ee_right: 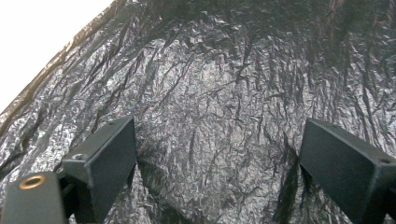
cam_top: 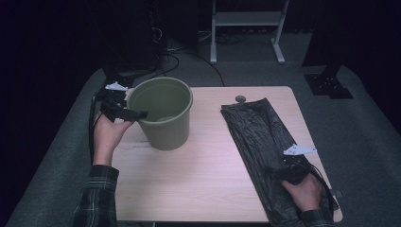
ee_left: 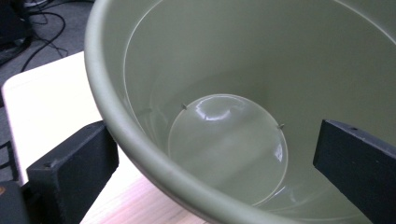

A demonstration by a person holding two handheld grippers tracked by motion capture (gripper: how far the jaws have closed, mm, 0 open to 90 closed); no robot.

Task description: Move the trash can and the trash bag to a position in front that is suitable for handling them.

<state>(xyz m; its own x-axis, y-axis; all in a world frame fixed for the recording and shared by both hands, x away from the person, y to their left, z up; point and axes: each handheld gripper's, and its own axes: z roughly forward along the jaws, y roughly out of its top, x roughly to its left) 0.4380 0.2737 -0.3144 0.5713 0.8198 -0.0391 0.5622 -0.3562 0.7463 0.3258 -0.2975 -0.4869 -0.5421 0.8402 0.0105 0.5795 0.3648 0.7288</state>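
Crinkled black plastic bag (ee_right: 224,93) lies flat along the table's (cam_top: 203,179) right side, thin, limp and slippery, best pinched at an edge fold; the right gripper (ee_right: 219,158) hovers wide over it. Light, rigid green bucket (cam_top: 163,113) stands upright at the left, its rim (ee_left: 140,140) between the left gripper's (ee_left: 215,158) wide jaws, unclamped.

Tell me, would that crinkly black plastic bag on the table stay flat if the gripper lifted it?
Probably not. The crinkly black plastic bag is creased all over, so it looks thin and would likely droop. It seems light. Its shiny film may slip between the right gripper jaws, which stand open.
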